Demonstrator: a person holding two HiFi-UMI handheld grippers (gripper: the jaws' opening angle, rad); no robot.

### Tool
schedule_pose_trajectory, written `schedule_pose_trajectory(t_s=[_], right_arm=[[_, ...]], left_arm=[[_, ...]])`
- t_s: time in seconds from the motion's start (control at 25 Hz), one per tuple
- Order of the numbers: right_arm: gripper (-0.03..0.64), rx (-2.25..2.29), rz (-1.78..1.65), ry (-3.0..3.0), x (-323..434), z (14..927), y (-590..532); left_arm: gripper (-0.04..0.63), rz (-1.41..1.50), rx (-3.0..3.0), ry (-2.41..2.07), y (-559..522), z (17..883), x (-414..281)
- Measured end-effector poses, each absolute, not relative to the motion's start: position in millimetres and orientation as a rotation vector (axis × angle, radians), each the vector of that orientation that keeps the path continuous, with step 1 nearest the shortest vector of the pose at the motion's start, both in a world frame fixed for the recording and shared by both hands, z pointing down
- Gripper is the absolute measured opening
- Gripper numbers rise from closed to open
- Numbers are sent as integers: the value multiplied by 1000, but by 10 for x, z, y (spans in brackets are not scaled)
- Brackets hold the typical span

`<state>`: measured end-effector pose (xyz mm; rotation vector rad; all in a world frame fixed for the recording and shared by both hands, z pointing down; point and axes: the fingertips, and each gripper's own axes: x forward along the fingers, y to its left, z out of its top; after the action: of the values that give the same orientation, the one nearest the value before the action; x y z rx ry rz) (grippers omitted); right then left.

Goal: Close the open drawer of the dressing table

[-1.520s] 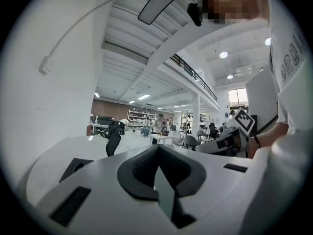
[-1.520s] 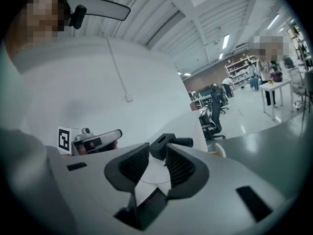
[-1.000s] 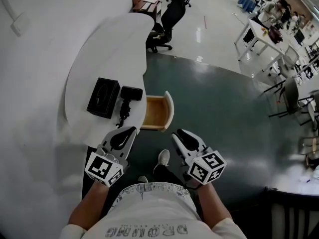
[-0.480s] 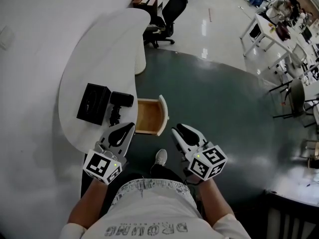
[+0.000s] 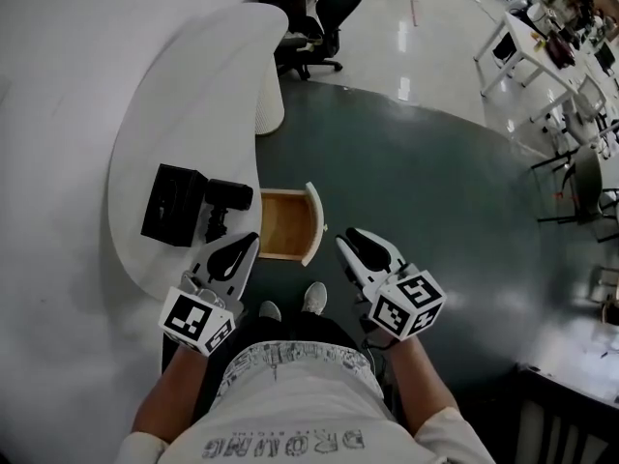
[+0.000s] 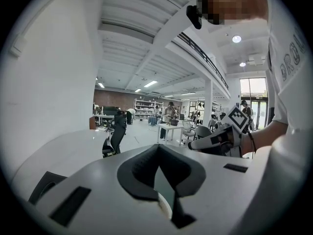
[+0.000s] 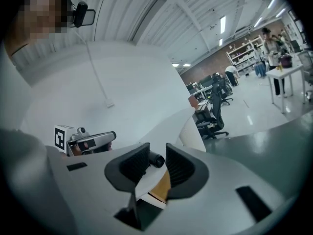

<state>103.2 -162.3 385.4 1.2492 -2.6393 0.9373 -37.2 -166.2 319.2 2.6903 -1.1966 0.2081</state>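
Observation:
The white curved dressing table (image 5: 184, 104) runs along the left of the head view. Its drawer (image 5: 282, 225) stands pulled out, showing a wooden inside and a white front panel (image 5: 314, 222). My left gripper (image 5: 232, 256) hovers just short of the drawer's near left corner, fingertips together and nothing held. In its own view the left gripper (image 6: 157, 148) shows only a sliver of the panel behind its pads. My right gripper (image 5: 364, 249) hangs open to the right of the front panel, apart from it. Through the right gripper (image 7: 157, 153) I see the drawer's wood (image 7: 162, 187).
A black box (image 5: 174, 204) and a black hair dryer (image 5: 224, 201) lie on the tabletop left of the drawer. My shoes (image 5: 311, 298) stand on the dark green floor (image 5: 435, 211) below it. An office chair (image 5: 334, 8) and white desks (image 5: 522, 46) are farther off.
Both grippers have drawn a little closer to the drawer as I stepped up. A second shoe has come into sight. The drawer stays pulled out as before.

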Motion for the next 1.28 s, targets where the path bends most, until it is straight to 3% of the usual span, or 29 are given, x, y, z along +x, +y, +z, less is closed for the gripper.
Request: schedule_pose_trajectory(t_s=[1.28], right_arm=[[106, 1544, 1318, -2226, 1276, 5691, -2294]], left_arm=[[15, 480, 2645, -808, -2645, 4487, -260]])
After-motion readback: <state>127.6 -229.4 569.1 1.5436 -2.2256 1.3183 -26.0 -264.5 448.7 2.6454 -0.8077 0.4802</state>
